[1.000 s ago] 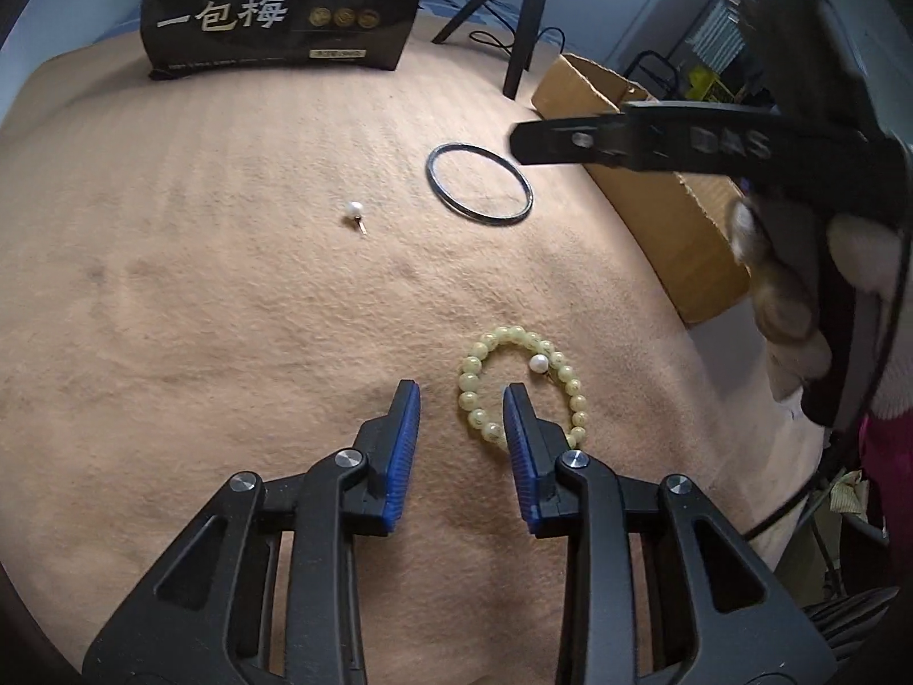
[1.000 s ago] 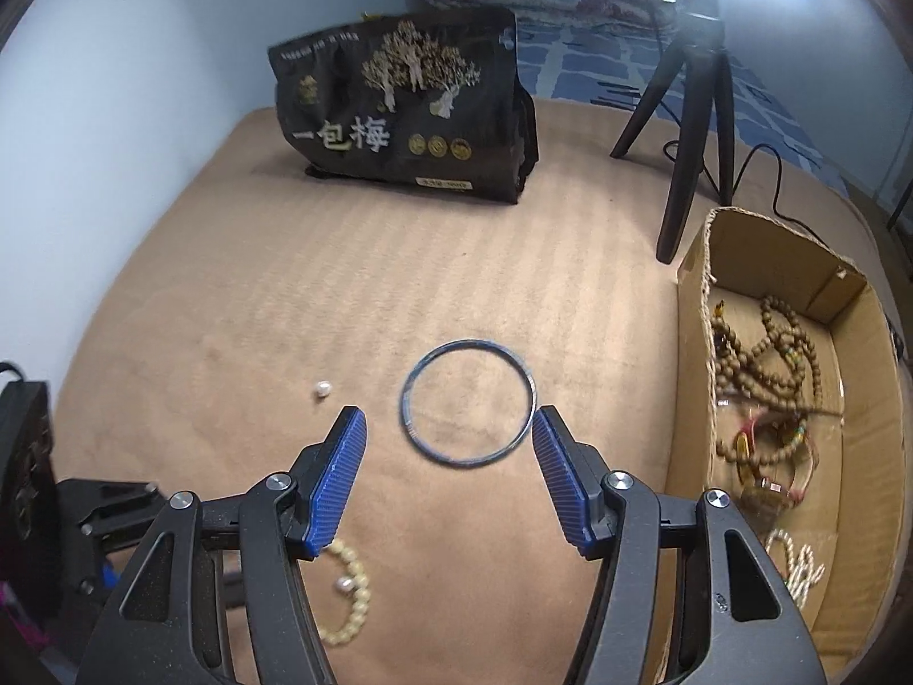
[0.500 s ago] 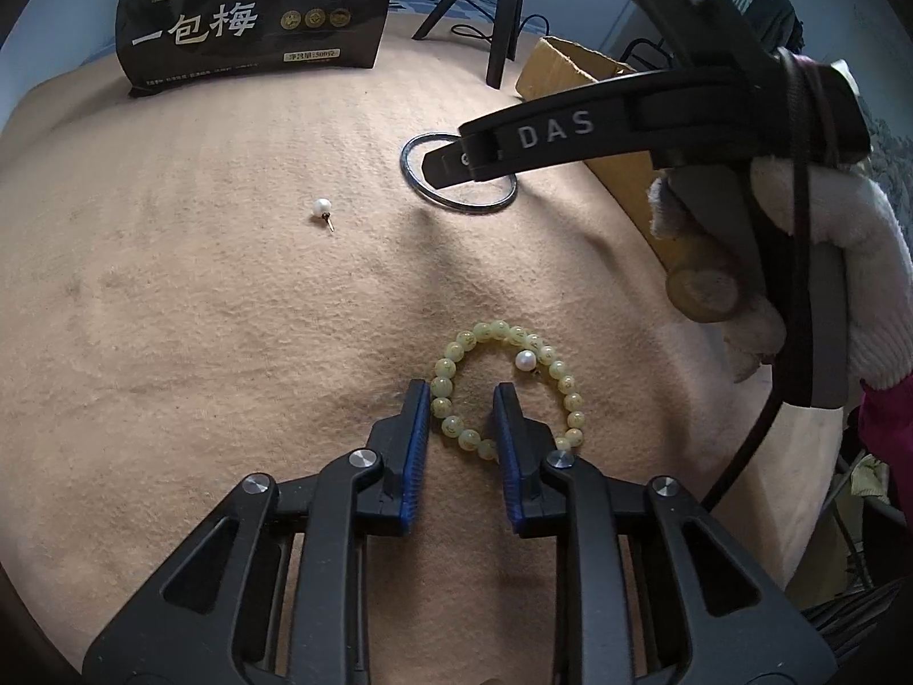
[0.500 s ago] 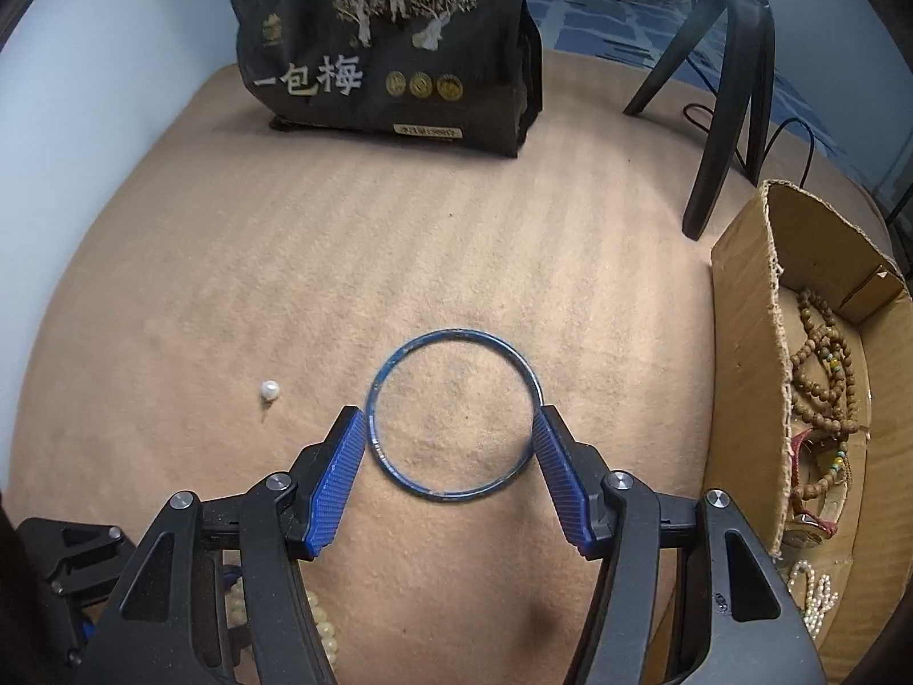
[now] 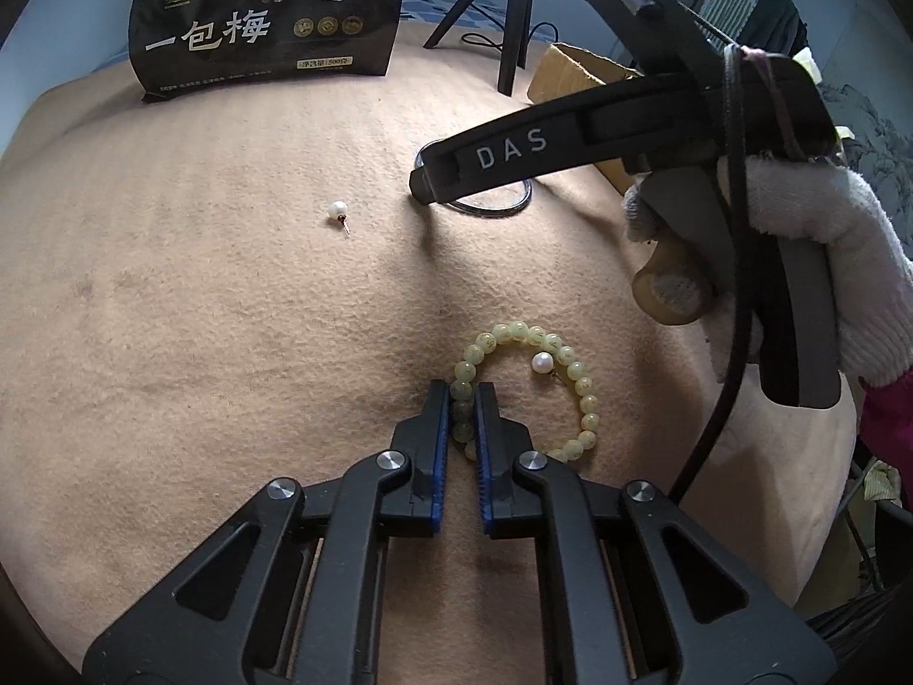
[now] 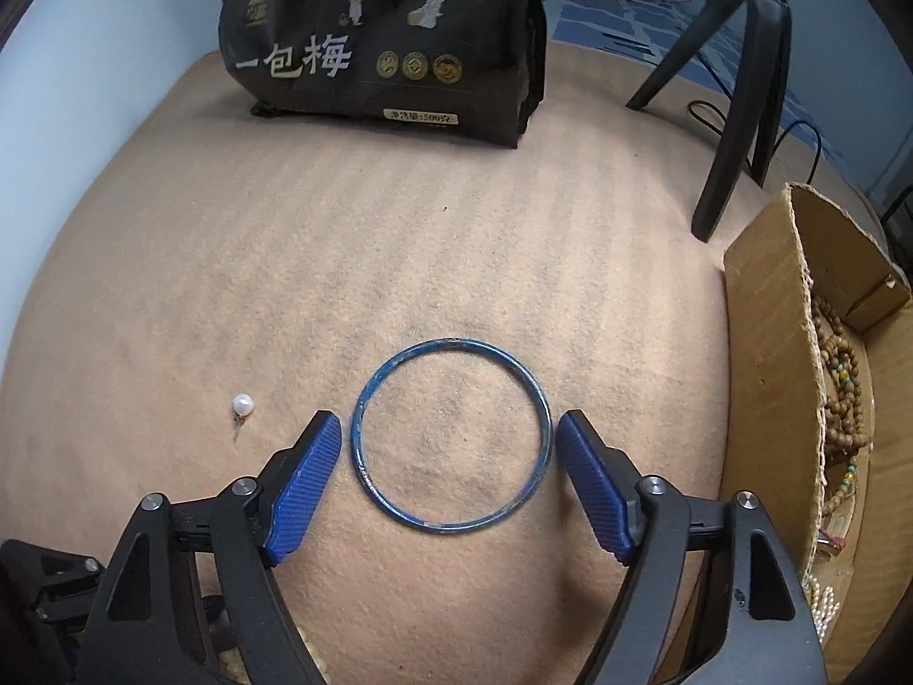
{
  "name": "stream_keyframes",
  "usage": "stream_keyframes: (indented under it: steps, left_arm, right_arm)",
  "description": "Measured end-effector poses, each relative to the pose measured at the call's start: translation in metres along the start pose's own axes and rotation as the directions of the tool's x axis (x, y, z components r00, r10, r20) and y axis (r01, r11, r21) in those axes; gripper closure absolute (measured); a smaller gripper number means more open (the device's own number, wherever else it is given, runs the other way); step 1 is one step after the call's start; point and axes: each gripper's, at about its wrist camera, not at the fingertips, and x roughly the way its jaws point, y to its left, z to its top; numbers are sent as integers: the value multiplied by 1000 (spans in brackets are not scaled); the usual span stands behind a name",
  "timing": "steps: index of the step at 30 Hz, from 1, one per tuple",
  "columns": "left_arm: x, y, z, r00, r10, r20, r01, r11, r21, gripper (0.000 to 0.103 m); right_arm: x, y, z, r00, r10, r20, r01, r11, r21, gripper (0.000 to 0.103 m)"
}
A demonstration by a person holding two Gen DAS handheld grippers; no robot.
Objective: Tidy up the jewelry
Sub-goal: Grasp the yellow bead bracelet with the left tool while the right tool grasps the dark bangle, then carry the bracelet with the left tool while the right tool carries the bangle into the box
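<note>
Both grippers are black plastic frames with silver screws and ribbed blue pads: left gripper (image 5: 462, 405), right gripper (image 6: 451, 456). The right one bears white "DAS" lettering and a black cable. The hand (image 5: 810, 262) wears a white knit glove above a magenta sleeve (image 5: 887, 416).

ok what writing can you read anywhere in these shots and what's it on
"一包梅": large white characters on the black bag.
"500" with unclear characters around it: pale label low on that bag.
"DAS": side of the right gripper.
The bag's gold medallions and small logo text are too small to read.
</note>
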Motion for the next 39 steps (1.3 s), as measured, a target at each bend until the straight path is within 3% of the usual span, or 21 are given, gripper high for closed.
stream_keyframes:
  steps: [9, 11, 14, 22, 39]
  left_arm:
    - [-1, 2, 1, 1000, -4, 6, 4, 1000, -10, 97]
    - [-1, 2, 1, 1000, -4, 8, 4, 1000, -14, 97]
    - [-3, 3, 2, 1000, -9, 12, 10, 1000, -29, 98]
    - [-17, 0, 4, 999, -26, 37, 28, 998, -57, 98]
    - [-42, -48, 15, 995, -41, 88, 36, 997, 64, 98]
  right_arm:
    - [5, 1, -2, 1000, -13, -2, 13, 999, -33, 25]
    - [3, 3, -5, 1000, -12, 1, 12, 999, -39, 31]
    - [-1, 5, -5, 1000, -13, 7, 14, 999, -49, 31]
    - [-24, 9, -7, 998, 22, 64, -18, 998, -59, 31]
    - [-102, -14, -22, 978, 14, 207, -3, 999, -52, 31]
